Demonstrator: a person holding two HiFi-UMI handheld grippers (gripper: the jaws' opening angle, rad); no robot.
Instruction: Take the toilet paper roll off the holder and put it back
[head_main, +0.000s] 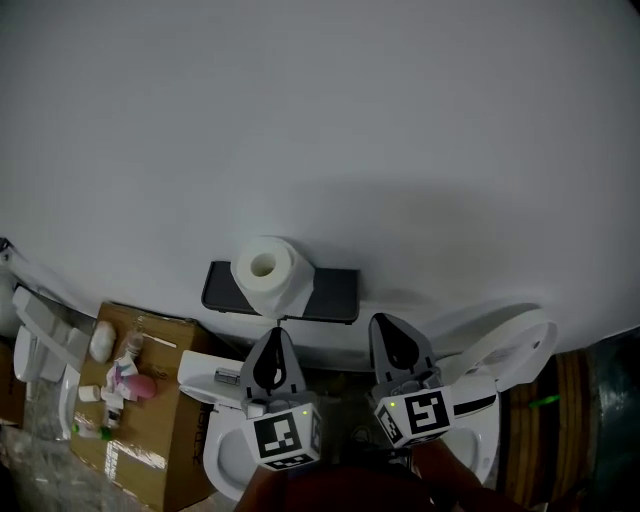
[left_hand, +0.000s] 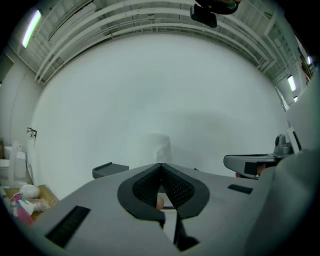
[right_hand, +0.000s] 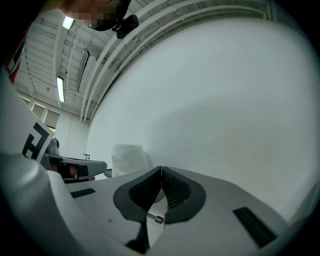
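Observation:
A white toilet paper roll (head_main: 263, 272) stands upright on a dark holder shelf (head_main: 330, 295) fixed to the white wall. My left gripper (head_main: 277, 331) is just below the roll, shut with nothing between its jaws. My right gripper (head_main: 384, 321) is below the shelf's right end, also shut and empty. In the left gripper view the roll (left_hand: 151, 147) shows dead ahead, beyond the closed left gripper (left_hand: 160, 165), with the shelf (left_hand: 109, 169) to its left. In the right gripper view the roll (right_hand: 129, 156) lies ahead and to the left of the closed right gripper (right_hand: 161, 169).
A white toilet (head_main: 222, 452) with its raised lid (head_main: 512, 352) sits under the grippers. At the left stands a cardboard box (head_main: 165, 430) with small bottles on it, beside white ceramic parts (head_main: 40, 335). The wall above the shelf is plain white.

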